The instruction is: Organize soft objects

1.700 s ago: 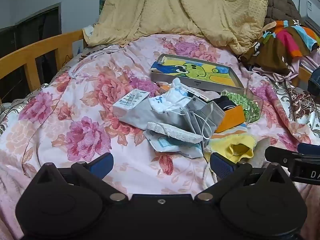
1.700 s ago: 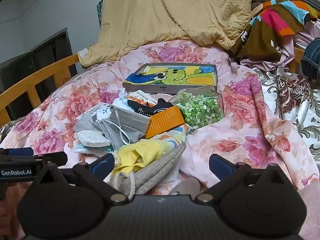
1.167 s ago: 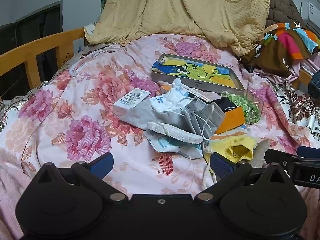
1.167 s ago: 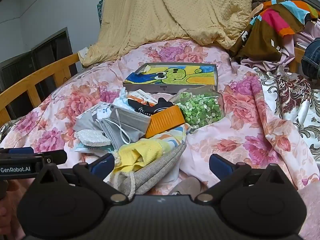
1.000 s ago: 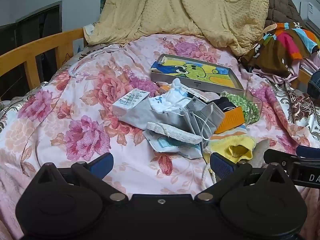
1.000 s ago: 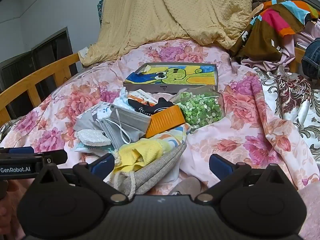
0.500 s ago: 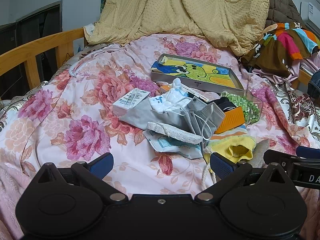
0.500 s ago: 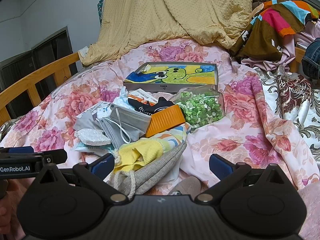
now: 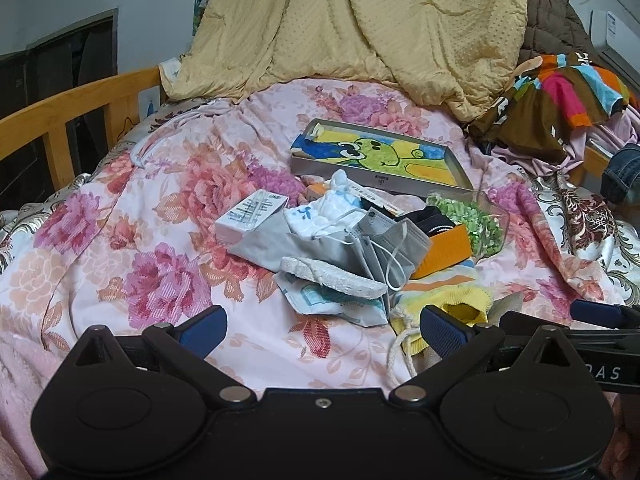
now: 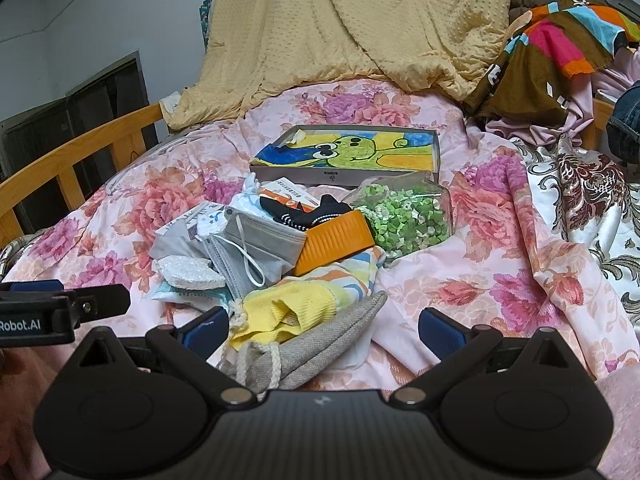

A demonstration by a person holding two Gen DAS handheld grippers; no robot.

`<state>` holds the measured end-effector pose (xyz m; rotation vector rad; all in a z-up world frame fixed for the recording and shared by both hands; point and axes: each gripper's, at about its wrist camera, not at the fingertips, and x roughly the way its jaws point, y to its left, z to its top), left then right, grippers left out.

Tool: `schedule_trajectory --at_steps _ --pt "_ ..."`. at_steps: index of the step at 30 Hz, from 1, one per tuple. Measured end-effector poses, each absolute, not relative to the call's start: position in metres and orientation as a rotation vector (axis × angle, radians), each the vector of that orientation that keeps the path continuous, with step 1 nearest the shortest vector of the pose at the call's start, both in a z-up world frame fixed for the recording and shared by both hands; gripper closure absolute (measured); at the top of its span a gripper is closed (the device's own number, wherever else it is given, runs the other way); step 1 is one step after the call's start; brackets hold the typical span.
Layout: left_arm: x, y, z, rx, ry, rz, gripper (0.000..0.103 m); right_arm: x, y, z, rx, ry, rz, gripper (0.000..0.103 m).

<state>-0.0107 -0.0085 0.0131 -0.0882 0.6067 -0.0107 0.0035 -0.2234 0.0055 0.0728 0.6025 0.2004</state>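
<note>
A pile of soft things lies mid-bed: grey face masks (image 9: pixel 384 244) (image 10: pixel 260 240), a white pad (image 9: pixel 332 276) (image 10: pixel 186 272), a yellow sock (image 9: pixel 460 304) (image 10: pixel 292 308), a grey drawstring pouch (image 10: pixel 320 340), black socks (image 10: pixel 308 212) and an orange box (image 9: pixel 442 248) (image 10: pixel 334 244). An open grey tray (image 9: pixel 376 178) (image 10: pixel 344 178) with a frog cloth sits behind the pile. My left gripper (image 9: pixel 322 330) is open and empty, short of the pile. My right gripper (image 10: pixel 324 330) is open, its jaws either side of the pouch and sock without closing.
A clear bag of green bits (image 10: pixel 404 220) lies right of the pile. A white carton (image 9: pixel 252 214) lies on its left. A wooden bed rail (image 9: pixel 68 120) runs along the left. A yellow quilt (image 9: pixel 360 28) and striped clothes (image 10: pixel 560 48) are heaped behind.
Both views have shifted only very slightly. The pile and both open grippers stay as they were.
</note>
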Motion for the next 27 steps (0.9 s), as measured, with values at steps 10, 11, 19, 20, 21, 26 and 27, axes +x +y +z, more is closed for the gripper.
schedule_trajectory --at_steps 10,11,19,20,21,26,27 --pt "-0.0104 -0.0025 0.0121 -0.108 0.609 -0.003 0.001 0.0024 -0.222 0.0049 0.074 0.602 0.197 0.0" --pt "-0.0101 -0.0018 0.0118 -0.109 0.61 -0.002 0.001 0.0024 -0.2221 0.0049 0.074 0.602 0.198 0.0" --pt "-0.0099 -0.0007 0.0114 -0.109 0.613 -0.001 0.001 0.0028 -0.2218 0.0047 0.073 0.603 0.198 0.0" --pt "-0.0101 -0.0005 0.0115 -0.11 0.612 -0.002 0.001 0.0029 -0.2217 0.0047 0.073 0.603 0.197 0.0" --pt "-0.0102 0.0002 0.0112 -0.11 0.611 -0.002 0.001 0.0029 -0.2217 0.0047 0.072 0.604 0.197 0.0" --pt "-0.0094 0.0 0.011 -0.109 0.613 -0.002 0.001 0.0031 -0.2216 0.0046 0.072 0.604 0.197 0.0" --pt "-0.0094 0.0001 0.011 -0.11 0.613 -0.002 0.001 0.0029 -0.2214 0.0045 0.072 0.604 0.197 0.0"
